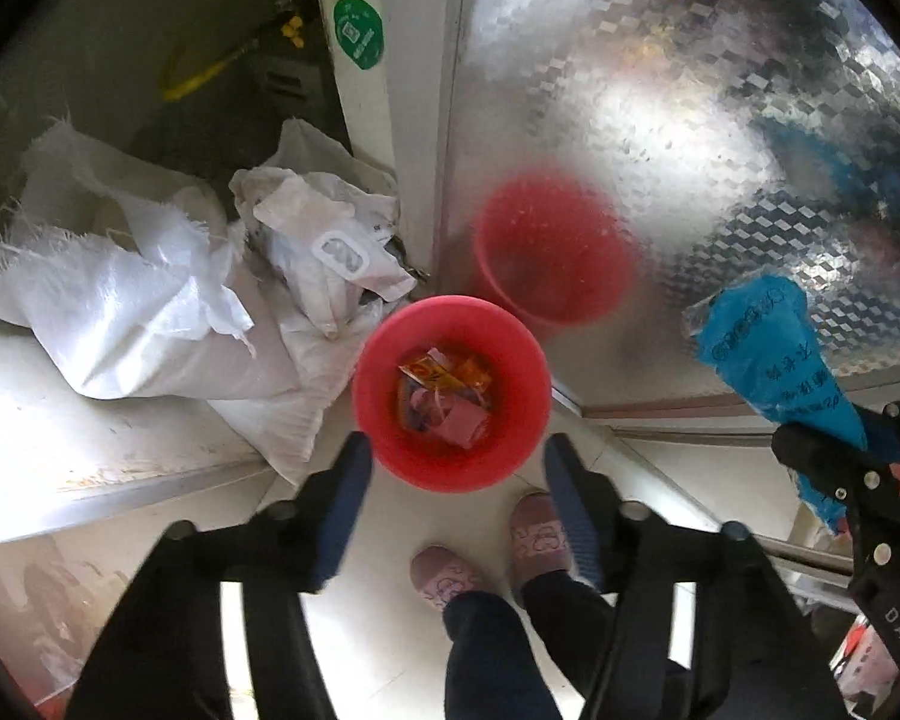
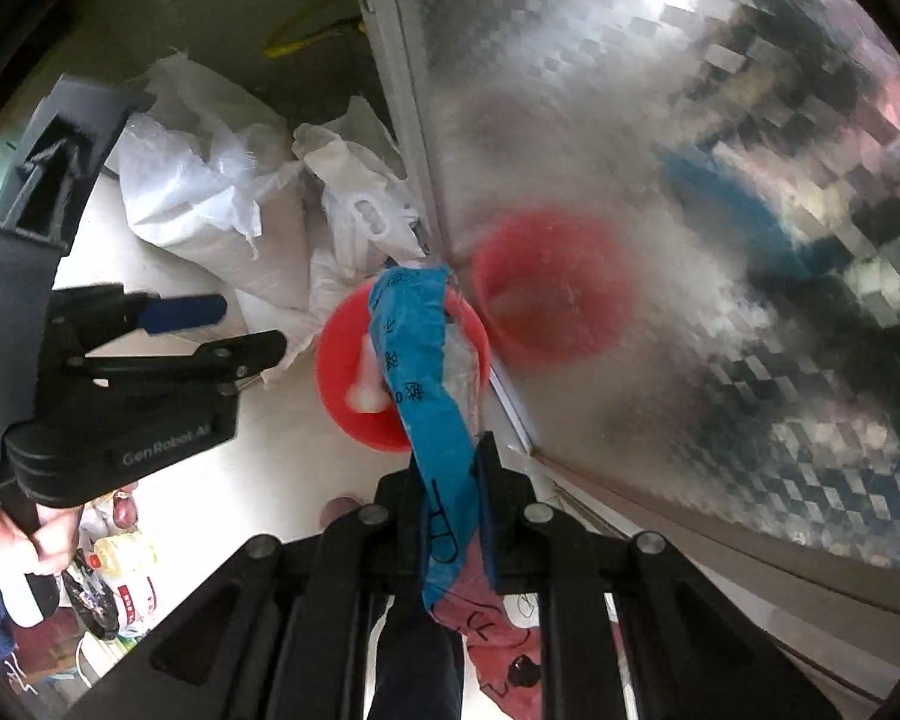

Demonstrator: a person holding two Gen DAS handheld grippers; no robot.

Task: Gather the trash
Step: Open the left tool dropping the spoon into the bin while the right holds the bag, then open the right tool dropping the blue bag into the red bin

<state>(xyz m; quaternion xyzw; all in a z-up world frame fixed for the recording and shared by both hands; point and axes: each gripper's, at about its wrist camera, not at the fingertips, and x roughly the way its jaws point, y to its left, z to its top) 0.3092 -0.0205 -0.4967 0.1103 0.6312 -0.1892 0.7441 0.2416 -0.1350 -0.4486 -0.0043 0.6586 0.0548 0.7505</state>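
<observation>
A red bin [image 1: 450, 396] stands on the floor against a shiny foil-covered wall and holds several wrappers [image 1: 444, 396]. My left gripper [image 1: 456, 468] is open and empty, just above the bin's near rim. My right gripper [image 2: 450, 468] is shut on a blue plastic wrapper [image 2: 426, 372] that hangs over the red bin [image 2: 342, 372]. In the left wrist view the blue wrapper [image 1: 768, 354] and the right gripper [image 1: 834, 456] show at the right. In the right wrist view the left gripper [image 2: 222, 324] shows at the left, open.
White woven sacks and crumpled bags [image 1: 168, 300] lie left of the bin. The foil wall [image 1: 690, 120] reflects the bin. A person's slippered feet [image 1: 492, 558] stand on the pale floor below. Packages [image 2: 120, 576] lie at the lower left.
</observation>
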